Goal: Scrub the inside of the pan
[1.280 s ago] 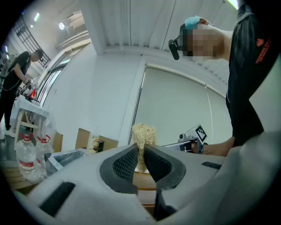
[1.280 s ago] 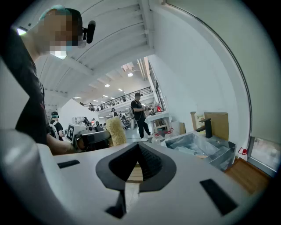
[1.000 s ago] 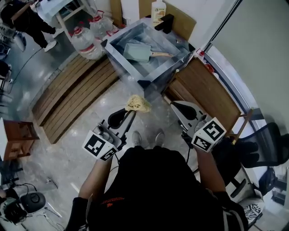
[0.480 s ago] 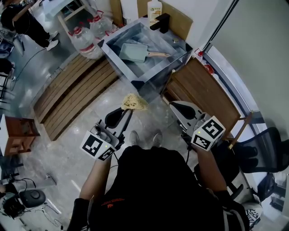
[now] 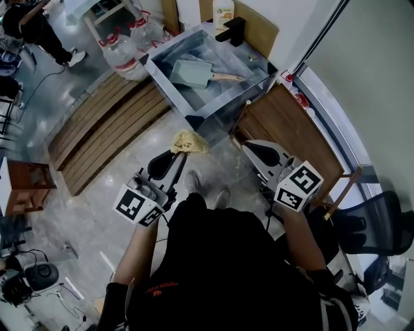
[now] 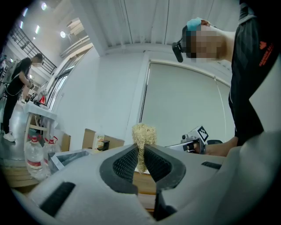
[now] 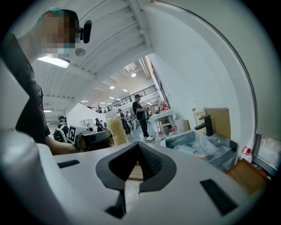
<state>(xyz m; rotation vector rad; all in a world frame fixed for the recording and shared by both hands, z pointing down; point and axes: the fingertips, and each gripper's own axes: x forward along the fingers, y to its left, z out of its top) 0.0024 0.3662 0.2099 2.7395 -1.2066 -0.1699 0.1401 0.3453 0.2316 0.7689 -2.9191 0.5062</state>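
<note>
A pale blue square pan [image 5: 193, 72] with a wooden handle lies in the steel sink [image 5: 169, 83], well ahead of both grippers. My left gripper [image 5: 176, 157] is shut on a yellowish fibrous scrubber [image 5: 187, 141], held in the air over the floor short of the sink's near corner. In the left gripper view the scrubber [image 6: 144, 134] sticks up from between the ribbed pads [image 6: 126, 163]. My right gripper [image 5: 250, 148] is shut with nothing in it, near the wooden counter. The right gripper view shows its jaws [image 7: 138, 149] together, the scrubber [image 7: 117, 130] to the left and the sink [image 7: 198, 148] to the right.
A black faucet [image 5: 233, 30] and a soap bottle [image 5: 224, 10] stand behind the sink. Water jugs [image 5: 123, 45] sit at its left. A wooden slatted platform [image 5: 97, 132] lies left, a wooden counter [image 5: 299, 129] right, and an office chair [image 5: 381, 220] far right.
The left gripper with the scrubber has drifted a little toward the sink. The person's feet have shifted forward. Both jaws stay as they were.
</note>
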